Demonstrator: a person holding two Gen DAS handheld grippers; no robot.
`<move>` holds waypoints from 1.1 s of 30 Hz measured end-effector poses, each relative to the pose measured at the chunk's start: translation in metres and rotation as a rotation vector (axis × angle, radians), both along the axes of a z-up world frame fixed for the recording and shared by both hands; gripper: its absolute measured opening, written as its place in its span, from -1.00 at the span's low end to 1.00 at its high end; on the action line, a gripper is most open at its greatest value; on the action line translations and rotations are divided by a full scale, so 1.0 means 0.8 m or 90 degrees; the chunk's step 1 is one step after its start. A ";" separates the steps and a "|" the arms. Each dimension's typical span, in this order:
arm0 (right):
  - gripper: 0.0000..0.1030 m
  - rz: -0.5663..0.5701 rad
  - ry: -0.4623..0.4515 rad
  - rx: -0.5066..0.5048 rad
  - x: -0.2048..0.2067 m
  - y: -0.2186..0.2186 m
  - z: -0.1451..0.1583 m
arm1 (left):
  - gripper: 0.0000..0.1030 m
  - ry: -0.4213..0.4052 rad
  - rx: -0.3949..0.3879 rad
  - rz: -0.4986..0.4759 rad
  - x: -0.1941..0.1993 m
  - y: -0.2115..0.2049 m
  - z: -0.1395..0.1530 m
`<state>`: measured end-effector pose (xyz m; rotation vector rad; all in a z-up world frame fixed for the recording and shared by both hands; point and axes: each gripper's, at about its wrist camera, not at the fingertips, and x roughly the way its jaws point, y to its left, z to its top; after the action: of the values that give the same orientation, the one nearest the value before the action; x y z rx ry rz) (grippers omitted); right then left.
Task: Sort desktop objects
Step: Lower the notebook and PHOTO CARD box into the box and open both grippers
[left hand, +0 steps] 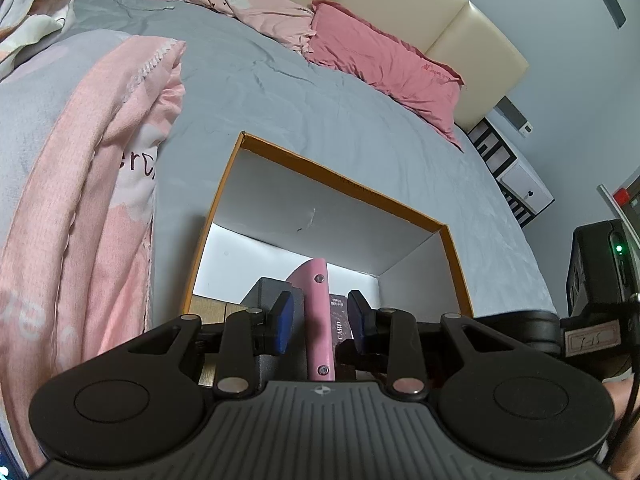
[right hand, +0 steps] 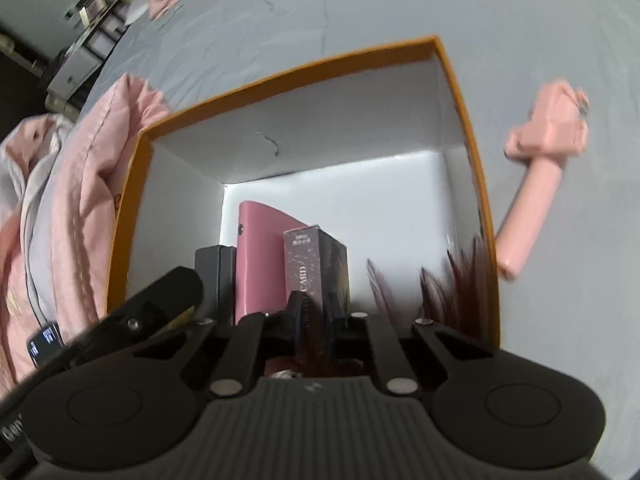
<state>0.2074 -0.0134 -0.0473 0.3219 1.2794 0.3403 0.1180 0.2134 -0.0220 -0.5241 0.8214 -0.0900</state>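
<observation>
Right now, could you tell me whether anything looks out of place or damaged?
Two things: the pink stick-like gadget lies on the grey bedsheet, outside the orange-rimmed box, and a dark scuff marks the box's white inner wall.

Inside the orange box [right hand: 476, 168], the far floor lies bare; the pink case [right hand: 260, 264], card pack [right hand: 316, 268] and feathers [right hand: 460, 284] crowd the near side.

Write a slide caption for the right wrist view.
Right gripper reaching into orange-rimmed box beside pink case.

Left gripper [left hand: 320, 322]: tilted downward, jaws partly apart, blue pads [left hand: 283, 330] clear on both sides.
Right gripper [right hand: 314, 320]: pitched steeply down, jaws narrow, nearly together.
</observation>
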 end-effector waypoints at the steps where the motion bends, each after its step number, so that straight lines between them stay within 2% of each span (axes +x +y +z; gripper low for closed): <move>1: -0.78 -0.012 0.010 0.010 0.000 -0.001 -0.002 | -0.32 0.001 0.001 0.000 0.000 -0.001 0.000; 4: -0.78 -0.032 0.023 0.024 0.001 -0.004 -0.004 | -0.32 0.004 0.003 -0.001 0.000 -0.002 0.000; 10: -0.75 -0.007 -0.002 0.012 -0.005 -0.001 0.000 | -0.32 0.002 0.015 -0.005 -0.002 -0.007 0.000; 25: -0.70 0.097 -0.153 -0.079 -0.029 0.008 0.028 | -0.32 -0.032 0.023 -0.020 -0.004 -0.013 0.008; 30: -0.70 0.133 -0.214 -0.084 -0.043 0.001 0.046 | -0.32 -0.044 0.060 -0.029 -0.007 -0.025 0.017; 33: -0.70 0.144 -0.270 -0.081 -0.056 -0.010 0.062 | -0.32 -0.057 0.081 -0.044 -0.012 -0.038 0.027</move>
<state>0.1629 -0.0216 0.0025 -0.0082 0.9136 0.4877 0.1082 0.1829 -0.0004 -0.3690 0.7531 -0.1228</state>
